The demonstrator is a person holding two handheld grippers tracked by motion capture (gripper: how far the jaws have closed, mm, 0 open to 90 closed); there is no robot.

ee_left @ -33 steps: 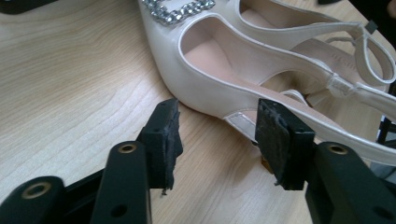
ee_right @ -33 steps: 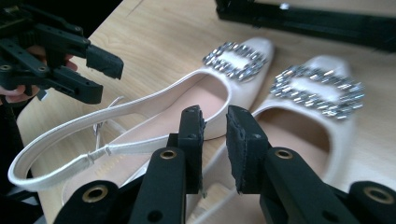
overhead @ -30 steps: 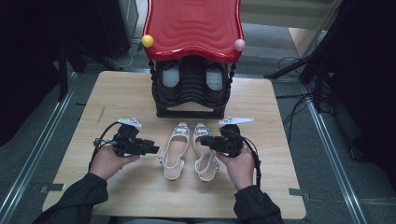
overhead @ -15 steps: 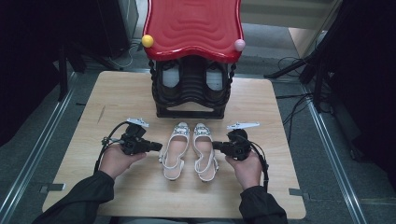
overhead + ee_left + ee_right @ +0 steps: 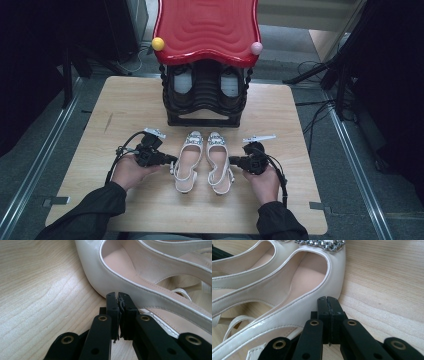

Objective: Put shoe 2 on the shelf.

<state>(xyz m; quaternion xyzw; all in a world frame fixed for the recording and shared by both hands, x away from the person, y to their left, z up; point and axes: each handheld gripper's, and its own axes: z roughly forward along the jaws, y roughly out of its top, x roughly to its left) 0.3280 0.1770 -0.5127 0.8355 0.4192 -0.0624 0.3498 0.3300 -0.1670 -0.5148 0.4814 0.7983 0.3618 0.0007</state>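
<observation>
A pair of white slingback sandals lies side by side on the wooden table, toes away from me. My left gripper lies level just left of the left sandal. In the left gripper view its jaws are shut with nothing between them, tips at that sandal's side wall. My right gripper lies level just right of the right sandal. In the right gripper view it is also shut on nothing, tips against the sandal's outer side, below a rhinestone buckle.
A black shoe rack with a red wavy top stands at the table's far middle, with a yellow ball and a pink ball at its corners. Dark shoes sit inside it. Bare wood lies left and right of the hands.
Both hands have sunk closer to the table beside the sandals. The right hand has drifted slightly outward and toward me. The sandals have not moved.
</observation>
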